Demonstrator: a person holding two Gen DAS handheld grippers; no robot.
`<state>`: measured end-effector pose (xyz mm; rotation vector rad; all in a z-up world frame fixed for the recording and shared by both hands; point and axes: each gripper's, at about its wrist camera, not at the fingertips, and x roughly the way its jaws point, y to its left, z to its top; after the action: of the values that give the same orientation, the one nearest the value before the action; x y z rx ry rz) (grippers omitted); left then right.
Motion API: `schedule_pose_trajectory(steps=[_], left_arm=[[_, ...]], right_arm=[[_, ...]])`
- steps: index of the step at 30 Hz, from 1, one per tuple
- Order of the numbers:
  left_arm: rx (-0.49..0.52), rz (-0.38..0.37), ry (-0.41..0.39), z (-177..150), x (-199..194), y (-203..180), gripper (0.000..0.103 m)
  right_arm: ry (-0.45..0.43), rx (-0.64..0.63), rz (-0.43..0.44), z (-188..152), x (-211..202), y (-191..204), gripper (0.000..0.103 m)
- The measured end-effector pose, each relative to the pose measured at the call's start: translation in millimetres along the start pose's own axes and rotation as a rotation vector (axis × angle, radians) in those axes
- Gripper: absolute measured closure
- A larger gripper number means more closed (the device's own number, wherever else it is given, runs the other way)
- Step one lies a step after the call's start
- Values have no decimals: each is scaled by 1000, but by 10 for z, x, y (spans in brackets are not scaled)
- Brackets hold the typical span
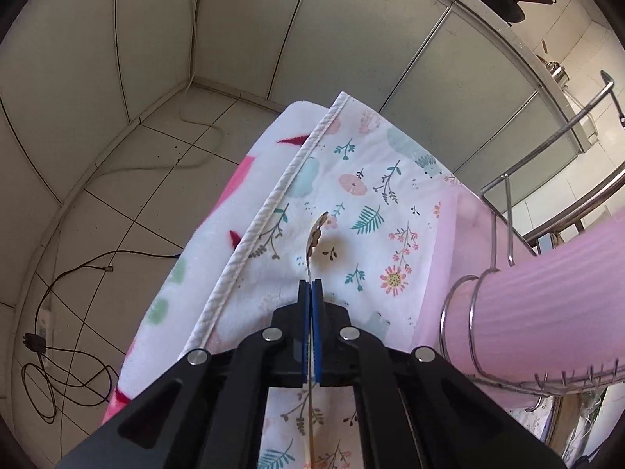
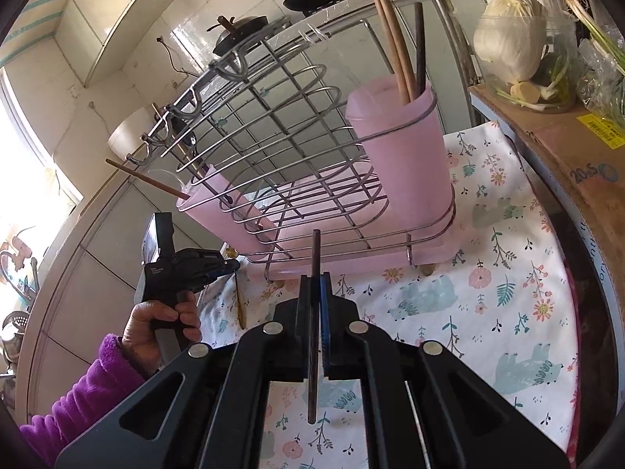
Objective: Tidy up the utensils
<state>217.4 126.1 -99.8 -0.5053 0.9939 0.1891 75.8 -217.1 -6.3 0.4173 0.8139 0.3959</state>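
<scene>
The left gripper (image 1: 311, 287) pinches a spoon (image 1: 315, 234), bowl beyond its fingertips over the cloth (image 1: 375, 203); the right gripper (image 2: 315, 282) clamps a dark chopstick (image 2: 315, 250), tip jutting ahead; each should enter the pink holder (image 2: 406, 148) upright

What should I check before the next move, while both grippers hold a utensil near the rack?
1. Left gripper shut on the spoon: ok.
2. Right gripper shut on the dark chopstick: ok.
3. Right pink cup has room beside its chopsticks: ok.
4. Left pink cup has room inside: cannot tell, its opening faces away.
5. Wire rack stands steady on the floral cloth: cannot tell.
6. Spoon bowl hangs free of the cloth: cannot tell.
</scene>
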Motion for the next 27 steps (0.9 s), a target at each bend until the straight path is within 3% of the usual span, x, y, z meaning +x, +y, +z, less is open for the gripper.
schedule_pose_trajectory(steps=[14, 27], left_arm=[[129, -15, -239, -511, -1057, -52, 103], [197, -113, -362, -767, -1800, -229, 103]], right_arm=[[-27, -23, -11, -61, -175, 161, 98], [-95, -63, -36, -97, -443, 354, 98]])
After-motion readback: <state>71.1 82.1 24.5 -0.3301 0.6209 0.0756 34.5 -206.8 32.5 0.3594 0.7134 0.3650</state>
